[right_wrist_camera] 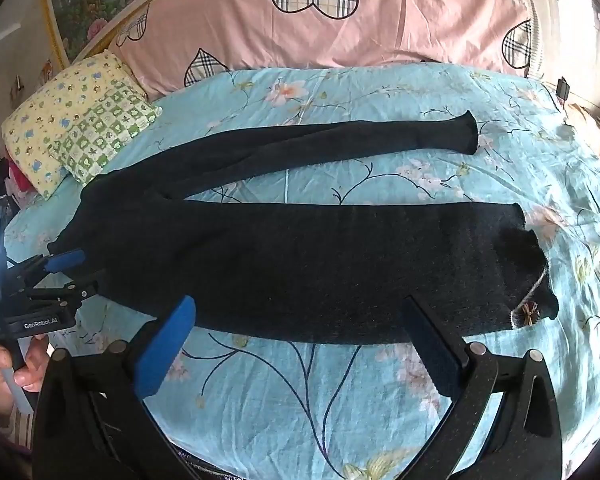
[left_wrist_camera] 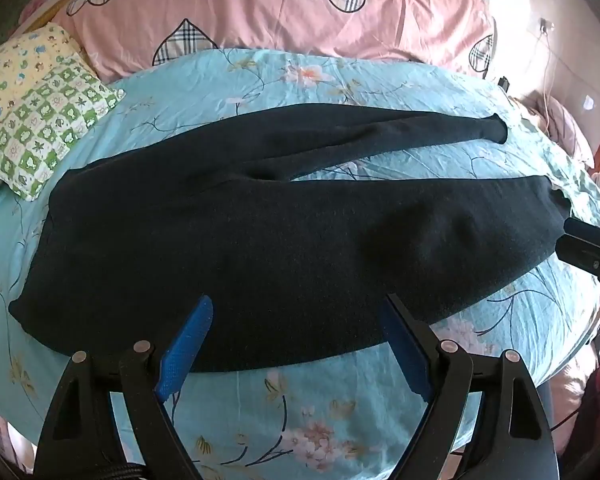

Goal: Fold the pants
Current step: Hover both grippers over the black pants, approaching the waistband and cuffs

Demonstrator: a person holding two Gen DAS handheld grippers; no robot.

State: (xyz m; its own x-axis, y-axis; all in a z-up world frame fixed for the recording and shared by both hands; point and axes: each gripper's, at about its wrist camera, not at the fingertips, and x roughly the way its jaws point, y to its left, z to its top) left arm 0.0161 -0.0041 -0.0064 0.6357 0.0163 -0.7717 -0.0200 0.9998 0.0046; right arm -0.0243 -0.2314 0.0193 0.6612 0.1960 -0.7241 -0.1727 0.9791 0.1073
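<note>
Pants (left_wrist_camera: 260, 232) lie flat for folding; my left gripper (left_wrist_camera: 298, 312) and right gripper (right_wrist_camera: 300, 312) hover wide open, empty.

Bed (right_wrist_camera: 380, 400) in blue floral sheet, black pants (right_wrist_camera: 320, 264) flat across it, patterned pillow (right_wrist_camera: 80, 120) and pink pillow (right_wrist_camera: 340, 32) behind.

I'm in a home bedroom: bed with blue floral sheet (right_wrist_camera: 300, 400), pink heart-print quilt (right_wrist_camera: 380, 28), small patterned pillow (right_wrist_camera: 80, 120), framed flower picture (right_wrist_camera: 88, 4) on wall.
</note>
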